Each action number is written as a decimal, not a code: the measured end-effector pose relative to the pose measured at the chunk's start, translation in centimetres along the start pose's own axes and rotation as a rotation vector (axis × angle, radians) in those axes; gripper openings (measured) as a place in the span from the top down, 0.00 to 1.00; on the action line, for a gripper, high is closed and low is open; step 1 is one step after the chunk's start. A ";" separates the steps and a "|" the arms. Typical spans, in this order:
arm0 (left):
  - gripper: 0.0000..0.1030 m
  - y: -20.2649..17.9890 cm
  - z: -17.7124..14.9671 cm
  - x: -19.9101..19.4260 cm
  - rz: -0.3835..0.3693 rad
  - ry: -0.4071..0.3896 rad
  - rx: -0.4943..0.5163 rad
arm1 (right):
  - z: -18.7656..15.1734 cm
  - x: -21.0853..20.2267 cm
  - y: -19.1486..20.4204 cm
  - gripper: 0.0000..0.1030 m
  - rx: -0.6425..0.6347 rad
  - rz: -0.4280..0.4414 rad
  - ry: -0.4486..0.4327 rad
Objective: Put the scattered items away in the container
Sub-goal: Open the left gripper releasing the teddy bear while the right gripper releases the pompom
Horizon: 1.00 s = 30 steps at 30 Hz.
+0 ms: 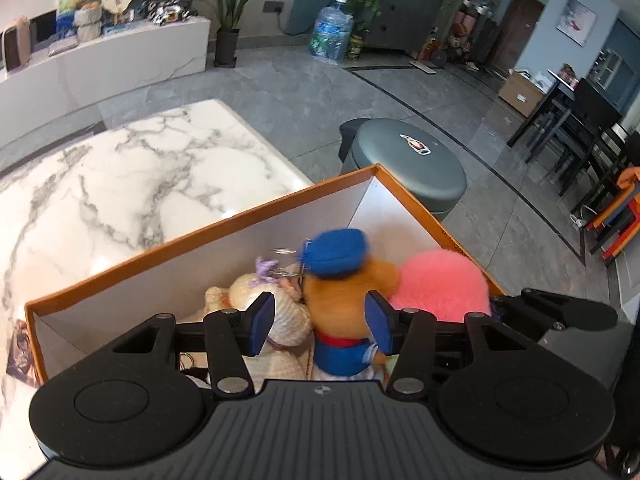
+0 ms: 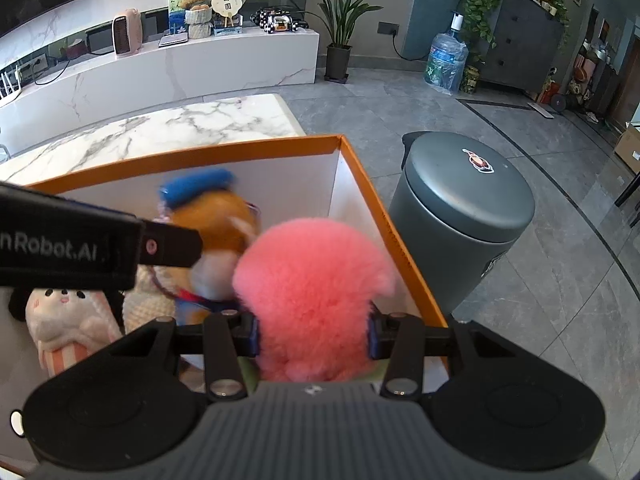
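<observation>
An orange-rimmed box (image 1: 224,222) with white inner walls stands on the marble table (image 1: 100,176); it also shows in the right wrist view (image 2: 240,148). My left gripper (image 1: 320,326) is over the box, its blue pads on either side of an orange plush in a blue cap (image 1: 344,280), which looks blurred. My right gripper (image 2: 314,336) is closed around a fluffy pink plush (image 2: 312,280), also seen from the left (image 1: 440,280). A cream knitted plush (image 1: 272,304) and a white bunny plush (image 2: 68,320) lie inside the box.
A grey round bin (image 1: 404,164) stands on the floor just right of the box, also in the right wrist view (image 2: 464,216). A white TV cabinet (image 2: 160,68), a potted plant (image 2: 338,40) and a water bottle (image 2: 444,60) line the far wall.
</observation>
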<state>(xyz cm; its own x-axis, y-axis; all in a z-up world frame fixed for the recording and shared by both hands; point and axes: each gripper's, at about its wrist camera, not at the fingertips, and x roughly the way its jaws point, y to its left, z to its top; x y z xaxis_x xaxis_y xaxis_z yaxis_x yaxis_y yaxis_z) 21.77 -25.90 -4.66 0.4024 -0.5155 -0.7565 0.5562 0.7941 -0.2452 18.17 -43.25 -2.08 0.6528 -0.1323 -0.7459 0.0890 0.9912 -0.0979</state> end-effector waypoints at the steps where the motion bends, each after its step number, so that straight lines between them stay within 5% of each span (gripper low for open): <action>1: 0.47 0.0 -0.1 0.1 0.000 0.002 0.007 | 0.0 0.0 0.0 0.54 -0.001 -0.002 0.000; 20: 0.52 0.7 -1.5 0.3 0.059 0.068 -0.038 | -0.2 1.1 -0.2 0.51 0.001 -0.071 0.060; 30: 0.52 -0.5 -2.5 -1.0 0.084 0.061 -0.026 | -1.0 0.0 -0.5 0.49 0.053 -0.036 0.108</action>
<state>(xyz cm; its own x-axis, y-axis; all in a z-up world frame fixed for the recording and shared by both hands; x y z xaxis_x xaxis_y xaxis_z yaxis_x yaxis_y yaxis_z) 19.26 -24.93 -5.32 0.4016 -0.4265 -0.8104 0.5028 0.8423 -0.1941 17.37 -43.79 -2.75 0.5636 -0.1639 -0.8096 0.1523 0.9839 -0.0933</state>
